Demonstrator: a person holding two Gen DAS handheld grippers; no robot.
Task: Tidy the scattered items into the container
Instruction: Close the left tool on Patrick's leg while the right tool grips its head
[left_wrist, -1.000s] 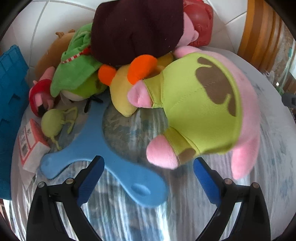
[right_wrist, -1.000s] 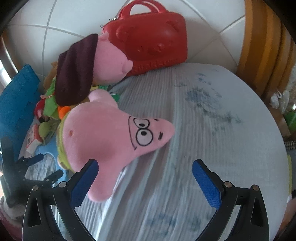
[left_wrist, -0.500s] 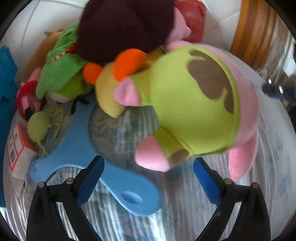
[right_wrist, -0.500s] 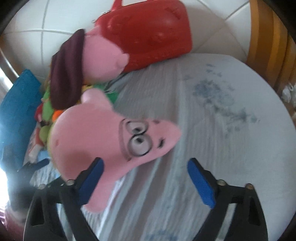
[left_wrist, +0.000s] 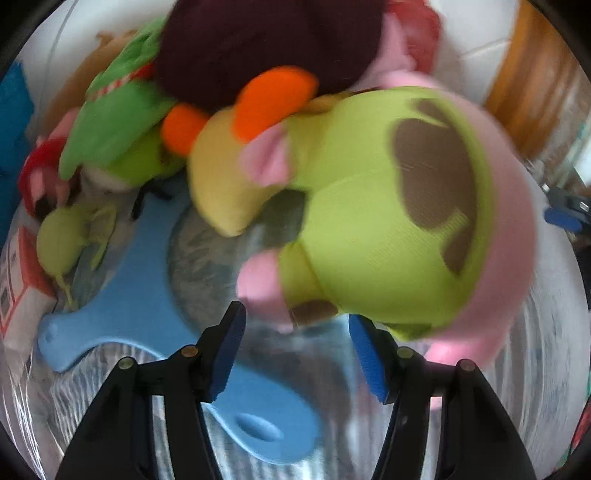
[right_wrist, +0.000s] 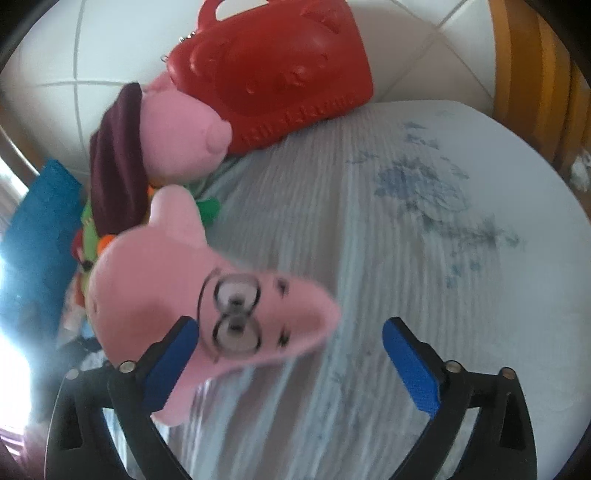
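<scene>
Right now the round worktop (right_wrist: 424, 229) with its pale blue flowery cloth carries a heap of toys at its left side. Biggest is the pink star-shaped plush toy (left_wrist: 388, 206) in green shorts with brown patches; it lies on the cloth beside the heap, its face (right_wrist: 236, 314) with round glasses pointing right. Behind it a red plastic case with a handle (right_wrist: 280, 77) leans by the tiled wall, and a pink pig plush with a dark maroon dress (right_wrist: 173, 144) tops the pile. A flat blue plastic three-armed toy (left_wrist: 147, 295) lies on the cloth under the heap. A blue container (right_wrist: 33, 236) sits at the far left. The left gripper (left_wrist: 295, 350) is partly closed around one pink leg of the star, not yet pinching. The right gripper (right_wrist: 291, 365) is wide, one finger touching the star's face.
</scene>
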